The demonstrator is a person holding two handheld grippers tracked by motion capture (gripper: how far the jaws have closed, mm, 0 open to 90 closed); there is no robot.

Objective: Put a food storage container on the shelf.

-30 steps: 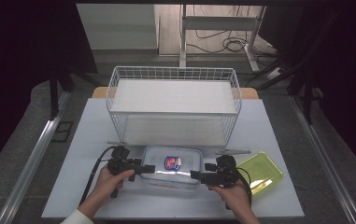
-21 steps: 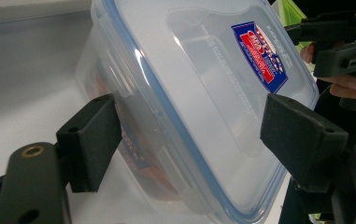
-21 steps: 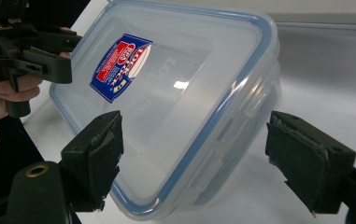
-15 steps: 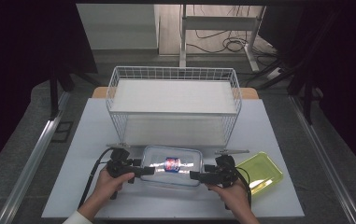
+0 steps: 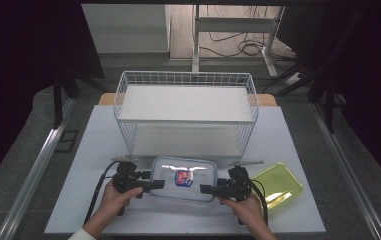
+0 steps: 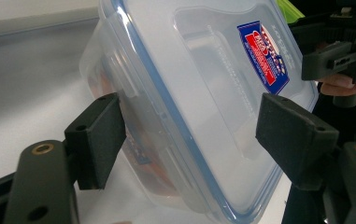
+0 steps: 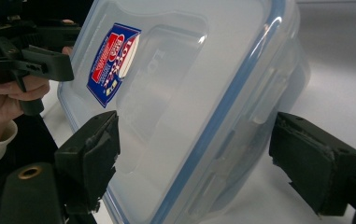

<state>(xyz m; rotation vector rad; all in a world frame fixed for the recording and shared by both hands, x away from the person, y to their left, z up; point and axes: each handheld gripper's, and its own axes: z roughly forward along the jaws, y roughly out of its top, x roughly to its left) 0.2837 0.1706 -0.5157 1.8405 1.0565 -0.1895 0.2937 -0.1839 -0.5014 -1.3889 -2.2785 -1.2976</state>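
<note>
A clear lidded food container with a blue seal and a blue-and-red sticker lies on the white table, in front of the wire basket. My left gripper straddles its left end and my right gripper its right end. In the left gripper view, the container sits between the pads of the left gripper. Those jaws have just been closing, but I see no firm press. In the right gripper view, the right gripper has one pad standing clear of the container.
A white wire basket stands just behind the container and blocks the way back. A yellow-green tray lies at the right, close to my right hand. The table's front edge runs just below both hands.
Both hands and the container stay in about the same place. The glare on the lid has shifted.
</note>
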